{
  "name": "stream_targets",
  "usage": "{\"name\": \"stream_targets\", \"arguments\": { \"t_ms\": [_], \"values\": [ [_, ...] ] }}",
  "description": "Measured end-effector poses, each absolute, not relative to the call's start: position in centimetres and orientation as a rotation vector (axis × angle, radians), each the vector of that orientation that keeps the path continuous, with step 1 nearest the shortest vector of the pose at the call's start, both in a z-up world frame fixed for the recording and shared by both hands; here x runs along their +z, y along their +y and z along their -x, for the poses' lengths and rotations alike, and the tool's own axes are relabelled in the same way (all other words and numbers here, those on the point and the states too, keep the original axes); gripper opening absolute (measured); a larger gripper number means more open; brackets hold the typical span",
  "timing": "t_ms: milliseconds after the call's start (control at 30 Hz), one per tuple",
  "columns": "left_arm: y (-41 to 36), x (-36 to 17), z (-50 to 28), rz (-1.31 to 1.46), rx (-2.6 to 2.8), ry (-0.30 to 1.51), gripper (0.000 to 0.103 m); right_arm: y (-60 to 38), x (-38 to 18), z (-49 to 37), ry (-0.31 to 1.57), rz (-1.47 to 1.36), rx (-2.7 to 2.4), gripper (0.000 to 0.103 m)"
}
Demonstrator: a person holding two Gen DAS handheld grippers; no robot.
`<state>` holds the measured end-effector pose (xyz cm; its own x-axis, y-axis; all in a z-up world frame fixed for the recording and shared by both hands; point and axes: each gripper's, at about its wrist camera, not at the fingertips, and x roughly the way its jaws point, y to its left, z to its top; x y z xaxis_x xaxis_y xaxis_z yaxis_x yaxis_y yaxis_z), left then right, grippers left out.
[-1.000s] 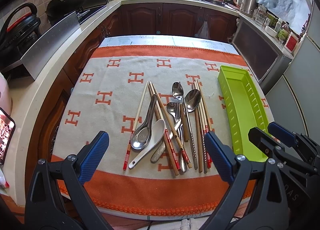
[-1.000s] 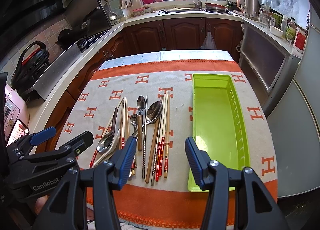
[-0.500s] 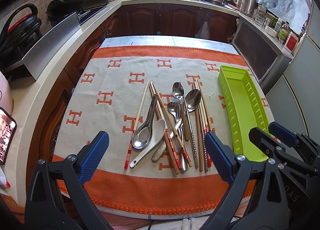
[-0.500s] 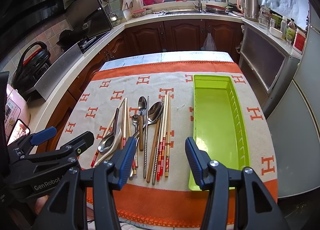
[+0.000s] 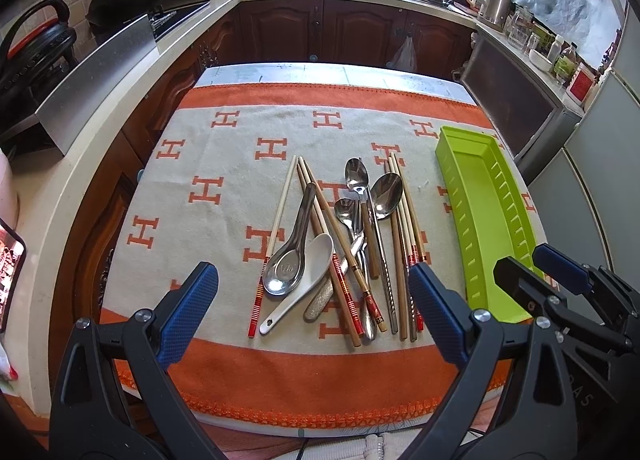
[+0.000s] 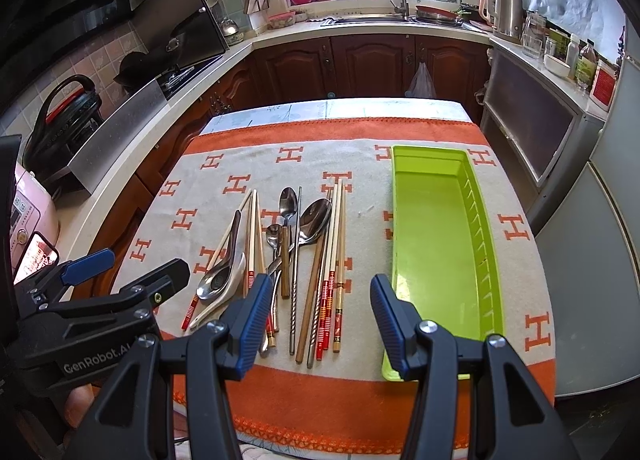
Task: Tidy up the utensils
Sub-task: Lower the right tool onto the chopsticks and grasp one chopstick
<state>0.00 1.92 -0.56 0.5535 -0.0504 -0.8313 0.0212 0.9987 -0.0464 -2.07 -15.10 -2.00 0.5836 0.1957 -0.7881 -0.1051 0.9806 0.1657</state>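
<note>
Orange and cream cloth (image 5: 224,220) with an H pattern covers the worktop (image 5: 280,72) in front of me, and the utensils lie on it in a loose heap near its middle. My left gripper (image 5: 314,300) hovers above the near edge of the cloth with its blue pads spread wide and nothing between them; the heap shows in the gap. My right gripper (image 6: 316,320) hangs beside it, also spread and empty, with its right pad over the near end of the green tray (image 6: 404,220).

In the heap, a white ceramic spoon (image 5: 308,272) lies partly under a steel soup spoon (image 5: 288,264) at the left. Wooden chopsticks (image 5: 344,244) with red-banded ends cross them at a slant. Two metal spoons (image 5: 386,190) rest bowl-up further right, touching more chopsticks (image 6: 338,256) that lie nearly parallel. A twisted metal chopstick (image 6: 295,280) runs through the middle of the pile.

The green tray lies lengthwise to the right of the heap, apart from it, with nothing inside. From the right wrist view the left gripper (image 6: 132,276) shows at the lower left
</note>
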Motion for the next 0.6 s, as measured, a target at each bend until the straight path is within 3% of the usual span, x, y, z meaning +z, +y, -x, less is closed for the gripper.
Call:
{"name": "stream_targets", "arguments": {
  "t_ms": [600],
  "values": [
    [9.8,-2.4,-6.7,-0.002,0.078,1.025,0.095,-15.3,-3.6,-4.6,1.044,-0.19,0.235,0.051]
  ]
}}
